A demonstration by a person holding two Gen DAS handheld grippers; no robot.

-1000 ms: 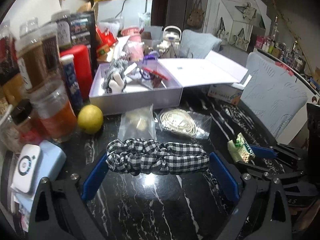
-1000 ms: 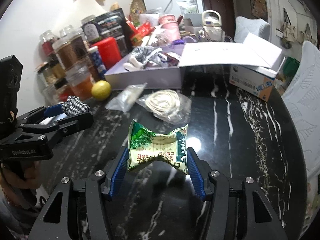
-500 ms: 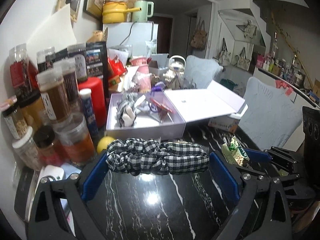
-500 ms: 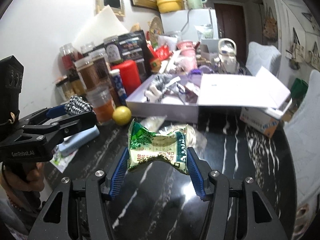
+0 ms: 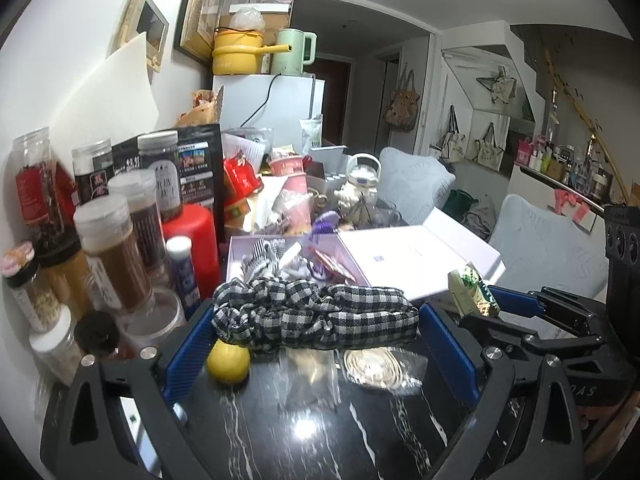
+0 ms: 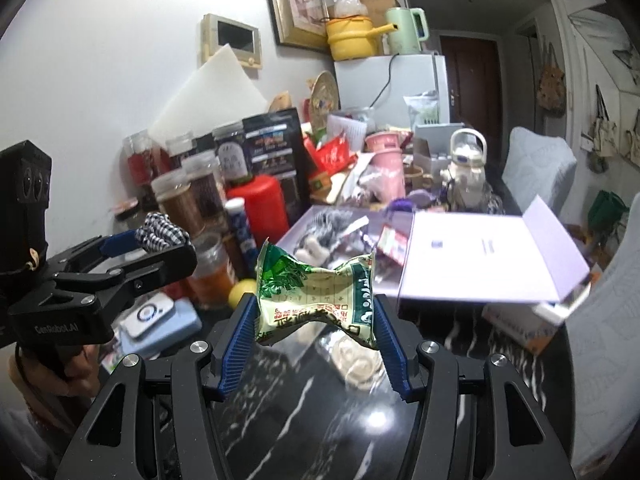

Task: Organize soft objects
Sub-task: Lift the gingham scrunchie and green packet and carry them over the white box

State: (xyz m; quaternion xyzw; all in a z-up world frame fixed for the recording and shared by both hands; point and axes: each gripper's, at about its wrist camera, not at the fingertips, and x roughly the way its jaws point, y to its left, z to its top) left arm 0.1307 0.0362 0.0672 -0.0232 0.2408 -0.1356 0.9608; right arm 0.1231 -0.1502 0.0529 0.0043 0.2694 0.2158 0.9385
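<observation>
Checked cloth, a black-and-white scrunchie (image 5: 316, 314), is stretched crumpled between the blue pads of the left gripper (image 5: 316, 334), which is closed on it above the black marble table (image 5: 320, 432). A green and cream snack packet (image 6: 318, 298), pinched in at its middle, is clamped in the narrowly spread right gripper (image 6: 316, 336). Both are held near an open lilac box (image 6: 400, 280) at the far side, with a lemon (image 5: 228, 362) seen below the scrunchie.

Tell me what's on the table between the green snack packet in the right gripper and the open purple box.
In the right wrist view, a clear bag of coiled cord lies below the green snack packet, short of the purple box.
</observation>
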